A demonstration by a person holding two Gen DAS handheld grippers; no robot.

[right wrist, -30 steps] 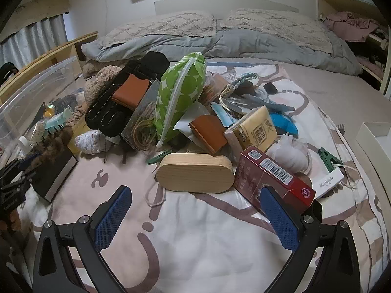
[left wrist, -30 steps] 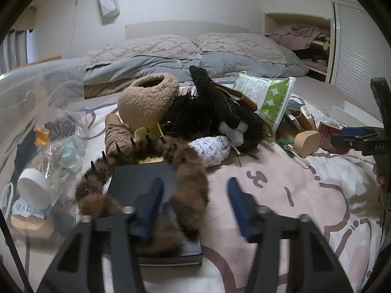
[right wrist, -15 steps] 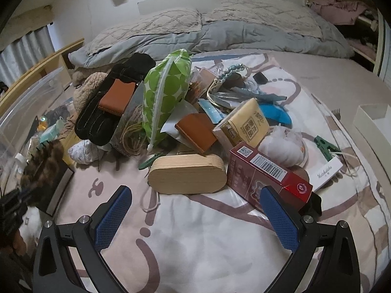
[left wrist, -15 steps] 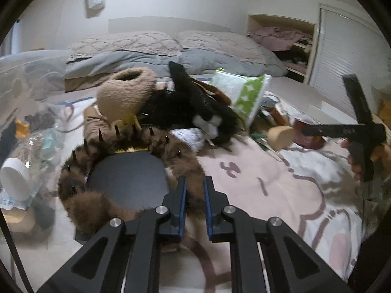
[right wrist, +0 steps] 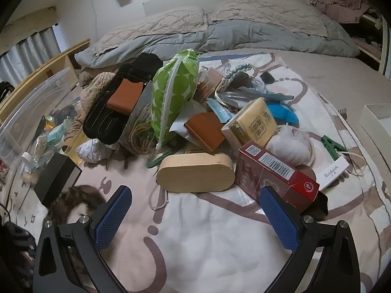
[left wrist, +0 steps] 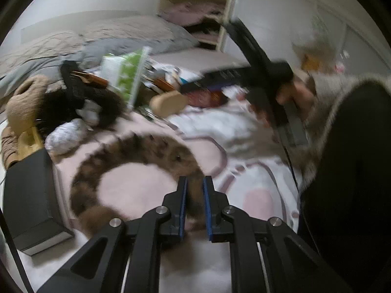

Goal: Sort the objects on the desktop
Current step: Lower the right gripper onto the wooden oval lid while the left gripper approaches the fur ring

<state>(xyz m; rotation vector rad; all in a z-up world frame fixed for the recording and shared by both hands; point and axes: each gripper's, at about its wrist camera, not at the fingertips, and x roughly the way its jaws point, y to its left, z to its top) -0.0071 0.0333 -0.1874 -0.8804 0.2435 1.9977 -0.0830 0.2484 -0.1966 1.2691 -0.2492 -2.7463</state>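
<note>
Bedding with a pink pattern (right wrist: 210, 239) serves as the worktop, heaped with clutter. Left tongs (left wrist: 195, 190) pinch the furry brown hairband (left wrist: 136, 153), jaws easing slightly apart yet pads pressing on the fur; a second ago they were spread above it as it lay on the black box (left wrist: 29, 195), and now it hangs clear of the box, near and to its right. So one item is picked and likely bound for sorting. Right tongs (right wrist: 195, 217) hover spread wide and empty, before the wooden case (right wrist: 195, 173).
</note>
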